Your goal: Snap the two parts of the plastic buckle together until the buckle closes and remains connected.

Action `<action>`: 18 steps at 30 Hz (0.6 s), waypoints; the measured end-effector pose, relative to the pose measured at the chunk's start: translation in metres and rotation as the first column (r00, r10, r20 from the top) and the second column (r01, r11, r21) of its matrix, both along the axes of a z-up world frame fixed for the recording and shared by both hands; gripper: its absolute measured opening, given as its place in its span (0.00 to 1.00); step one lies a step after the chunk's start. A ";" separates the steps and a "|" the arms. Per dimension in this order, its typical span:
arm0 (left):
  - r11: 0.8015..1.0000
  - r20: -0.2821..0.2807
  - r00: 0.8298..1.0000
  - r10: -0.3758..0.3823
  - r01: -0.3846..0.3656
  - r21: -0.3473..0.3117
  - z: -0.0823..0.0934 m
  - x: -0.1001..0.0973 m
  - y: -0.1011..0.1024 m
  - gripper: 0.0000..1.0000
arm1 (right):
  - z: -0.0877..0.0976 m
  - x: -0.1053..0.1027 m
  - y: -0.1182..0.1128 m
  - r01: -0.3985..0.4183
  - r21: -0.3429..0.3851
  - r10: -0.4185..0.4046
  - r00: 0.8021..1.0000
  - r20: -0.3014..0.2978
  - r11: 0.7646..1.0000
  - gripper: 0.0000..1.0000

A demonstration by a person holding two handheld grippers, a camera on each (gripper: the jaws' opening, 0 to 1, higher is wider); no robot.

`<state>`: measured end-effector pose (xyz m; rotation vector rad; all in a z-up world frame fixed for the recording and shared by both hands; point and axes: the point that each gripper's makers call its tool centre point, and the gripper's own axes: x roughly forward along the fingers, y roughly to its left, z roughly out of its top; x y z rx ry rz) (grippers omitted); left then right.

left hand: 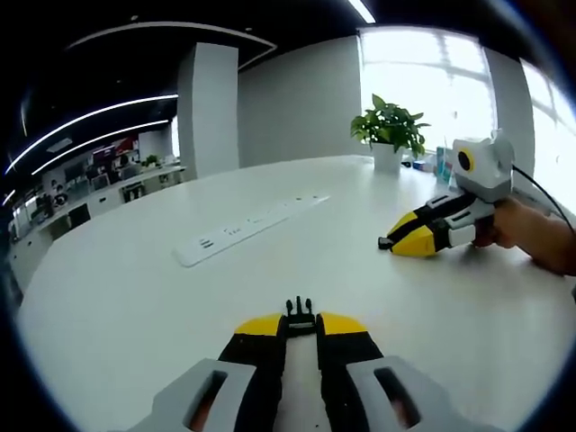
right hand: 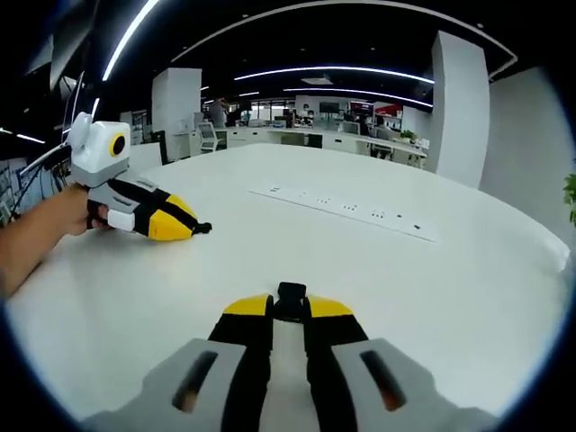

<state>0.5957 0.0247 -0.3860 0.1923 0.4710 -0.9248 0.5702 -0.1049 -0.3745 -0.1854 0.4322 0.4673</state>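
— Holding one black buckle piece each, are they?

— It looks so. In the left gripper view the left gripper (left hand: 301, 326) has its jaws drawn nearly together on the pronged buckle half (left hand: 301, 310), whose prongs poke out beyond the yellow tips and point away from the camera. In the right gripper view the right gripper (right hand: 289, 310) is likewise clamped on the socket buckle half (right hand: 290, 298), a small dark block between its tips.

— And where do the two stand against each other?

— Well apart, both low over the white table (left hand: 135, 297). From the left gripper's camera the right one lies far to the right, its nose aimed leftward, with a hand (left hand: 522, 225) behind it. From the right gripper's camera the left one lies far to the left, nose aimed rightward.

— So the coming move?

— Judging from that, each gripper must turn inward until prongs and socket face along one line, then close the gap. Neither is nearer; they likely meet midway. A power strip (left hand: 243, 227) lies beyond them, and a potted plant (left hand: 389, 130) stands at the table's far edge.
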 end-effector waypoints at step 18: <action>0.999 -0.015 0.999 0.031 -0.031 -0.016 0.005 -0.003 0.002 0.13 | -0.002 -0.010 -0.003 0.041 0.006 -0.041 0.999 0.002 0.999 0.14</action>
